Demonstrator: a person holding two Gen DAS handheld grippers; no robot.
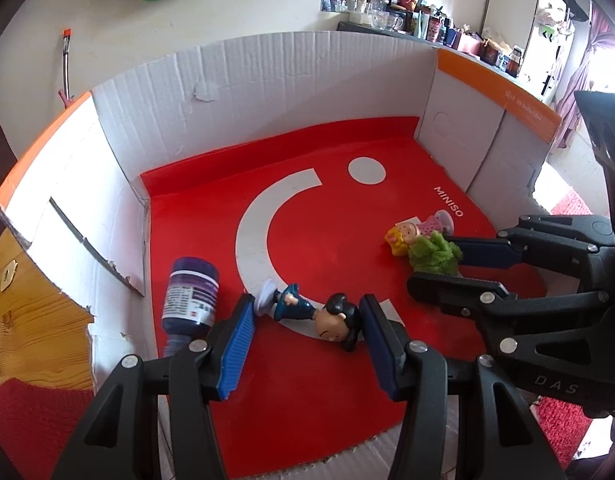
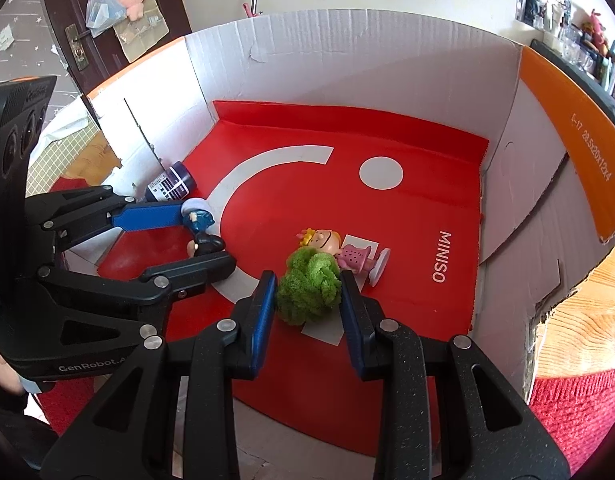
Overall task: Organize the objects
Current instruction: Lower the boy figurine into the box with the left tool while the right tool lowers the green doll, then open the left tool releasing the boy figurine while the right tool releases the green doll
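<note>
Inside the cardboard box (image 1: pixel 267 76), on its red liner, the left gripper (image 1: pixel 305 316) straddles the dark-haired figurine (image 1: pixel 307 312) lengthwise, one pad at its round base and the other against its head, apparently clamped on it. The right gripper (image 2: pixel 307 292) pinches the fluffy green ball (image 2: pixel 309 286), which lies just beside the blond figurine in pink (image 2: pixel 339 252). Gripped end to end, the dark-haired figurine could pivot or pop out when lifted. The soft ball may squash and slip free, or nudge the blond figurine. The purple bottle (image 1: pixel 191 300) lies close to the left fingers and could get knocked.
</note>
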